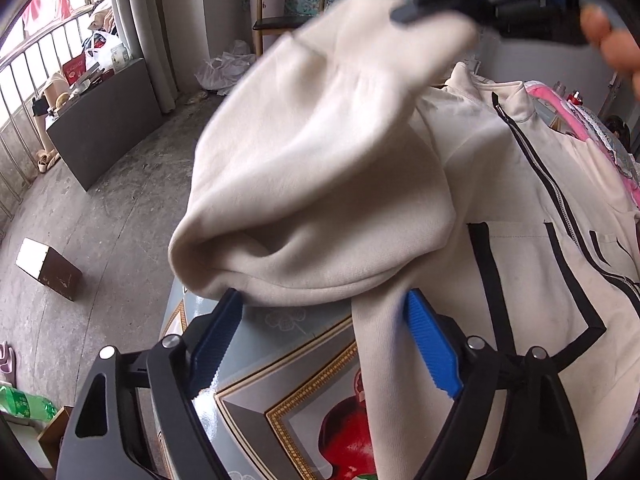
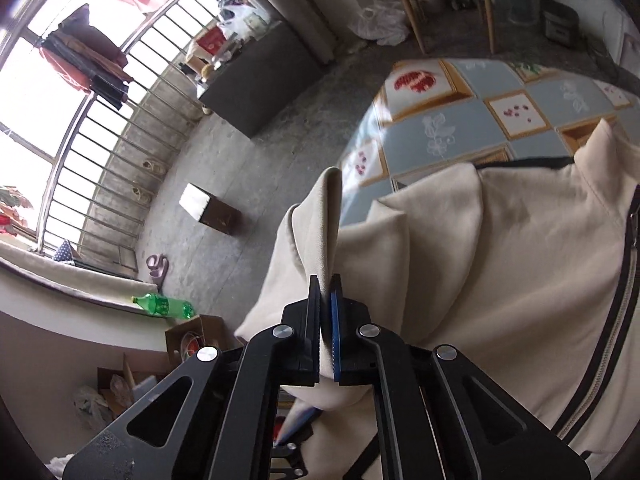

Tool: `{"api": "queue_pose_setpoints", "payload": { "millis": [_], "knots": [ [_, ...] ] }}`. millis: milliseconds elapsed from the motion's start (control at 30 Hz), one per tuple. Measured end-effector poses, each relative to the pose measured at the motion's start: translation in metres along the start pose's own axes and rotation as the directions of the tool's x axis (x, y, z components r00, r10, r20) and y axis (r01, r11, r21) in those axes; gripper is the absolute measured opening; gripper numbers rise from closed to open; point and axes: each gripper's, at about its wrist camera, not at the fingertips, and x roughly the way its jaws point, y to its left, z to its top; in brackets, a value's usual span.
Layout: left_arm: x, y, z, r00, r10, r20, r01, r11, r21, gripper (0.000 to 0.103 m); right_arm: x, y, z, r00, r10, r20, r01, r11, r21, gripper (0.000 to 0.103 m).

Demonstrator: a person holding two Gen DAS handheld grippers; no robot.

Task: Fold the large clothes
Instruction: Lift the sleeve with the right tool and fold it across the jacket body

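1. The cream jacket (image 2: 500,280) lies zip-up on the patterned table (image 2: 460,128) — body flat, not yet folded.
2. Its sleeve (image 1: 320,184) is lifted over the jacket — first fold underway.
3. Right gripper (image 2: 326,280) is clenched on the sleeve.
4. Left gripper (image 1: 324,300) gapes around the sleeve, gripping nothing.

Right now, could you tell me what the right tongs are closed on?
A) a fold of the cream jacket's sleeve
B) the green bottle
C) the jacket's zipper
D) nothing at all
A: in the right wrist view the right tongs pinch a ridge of the cream jacket sleeve fabric between their pads.
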Motion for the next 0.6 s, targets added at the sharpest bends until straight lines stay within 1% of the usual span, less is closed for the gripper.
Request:
{"api": "queue_pose_setpoints", "payload": {
  "millis": [67,133,167,200,267,333,400,433,500,600],
  "knots": [
    [-0.001,-0.002,0.002,1.000,0.004,0.001,-0.004,1.000,0.002,0.077,-0.026,-0.007,0.016,0.997,0.011,0.078,-0.012,1.000,0.015,0.004],
    [-0.003,-0.004,0.004,1.000,0.005,0.003,-0.005,1.000,0.006,0.072,-0.067,-0.020,0.028,0.985,0.018,0.173,-0.027,0.998,0.052,0.004],
    [-0.003,-0.005,0.006,1.000,0.004,0.002,-0.004,1.000,0.009,0.071,-0.085,-0.034,0.031,0.977,0.011,0.215,-0.027,0.997,0.072,0.004],
    [-0.004,-0.006,0.006,1.000,0.005,0.001,-0.005,1.000,0.011,0.069,-0.111,-0.052,0.032,0.963,-0.005,0.268,-0.023,0.995,0.100,0.004],
    [-0.003,-0.007,0.008,1.000,0.005,-0.002,-0.005,1.000,0.009,0.068,-0.153,-0.086,0.024,0.936,-0.040,0.350,-0.018,0.986,0.164,0.004],
    [-0.001,-0.007,0.008,1.000,0.004,-0.008,-0.004,1.000,0.005,0.066,-0.178,-0.123,0.010,0.915,-0.088,0.394,-0.006,0.973,0.231,0.004],
    [-0.001,-0.007,0.007,1.000,0.000,-0.012,0.000,1.000,-0.001,0.065,-0.194,-0.162,-0.014,0.902,-0.141,0.409,0.010,0.952,0.306,0.004],
    [-0.001,-0.007,0.007,1.000,-0.001,-0.012,0.001,1.000,-0.003,0.064,-0.192,-0.180,-0.027,0.901,-0.167,0.401,0.022,0.940,0.342,0.004],
    [-0.001,-0.007,0.007,1.000,-0.004,-0.014,0.004,1.000,-0.011,0.064,-0.183,-0.215,-0.053,0.908,-0.222,0.354,0.062,0.910,0.410,0.004],
    [-0.001,-0.004,0.007,1.000,-0.013,-0.018,0.013,1.000,-0.024,0.063,-0.150,-0.260,-0.090,0.931,-0.260,0.255,0.103,0.860,0.500,0.004]
  ]
}}
